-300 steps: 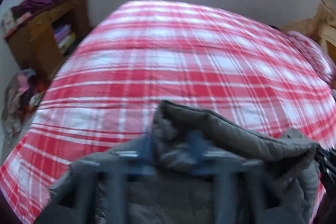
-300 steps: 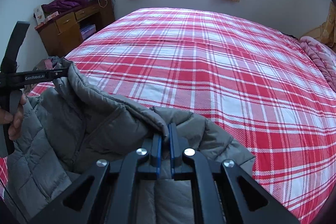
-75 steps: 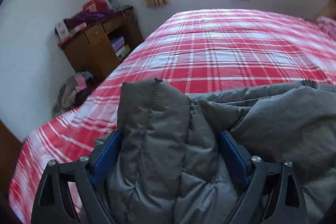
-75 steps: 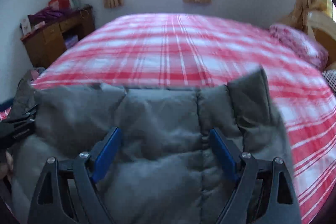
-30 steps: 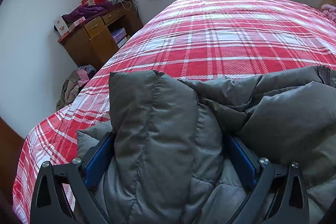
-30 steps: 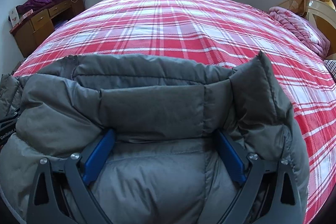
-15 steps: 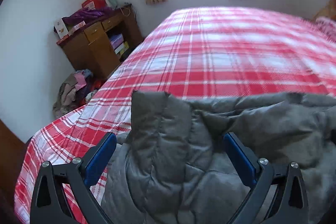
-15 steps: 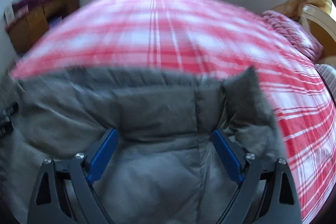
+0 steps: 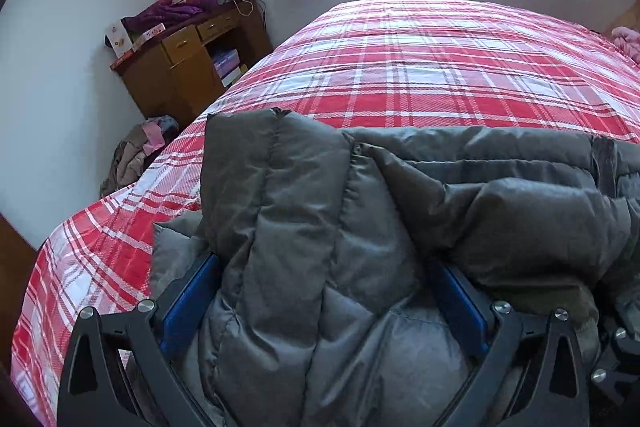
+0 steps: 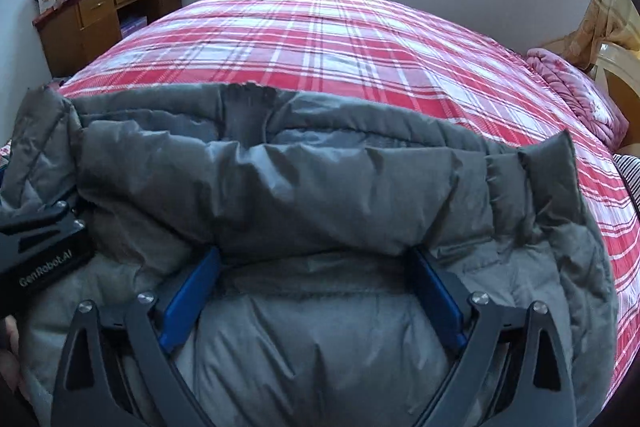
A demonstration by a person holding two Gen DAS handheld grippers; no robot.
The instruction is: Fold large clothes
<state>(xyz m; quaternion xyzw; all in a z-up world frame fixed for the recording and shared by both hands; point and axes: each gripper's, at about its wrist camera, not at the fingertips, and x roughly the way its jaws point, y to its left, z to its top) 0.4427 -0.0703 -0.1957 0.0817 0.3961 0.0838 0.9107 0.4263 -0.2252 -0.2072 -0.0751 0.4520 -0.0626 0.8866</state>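
A grey quilted puffer jacket lies bunched on the near edge of the red plaid bed. My left gripper has its jaws wide apart, with a thick fold of the jacket's left part between the blue pads. My right gripper is also wide open over the jacket, its blue pads either side of a padded roll. The left gripper's black body shows at the left of the right wrist view.
The plaid bed stretches far ahead to the window wall. A wooden desk piled with clothes stands left of the bed, with a clothes heap on the floor. A pink quilt lies at the bed's right edge.
Ten seconds ago both grippers were shut on the jacket and held it up. Now it rests on the bed with both jaws wide open. In the last second both views shifted slightly.
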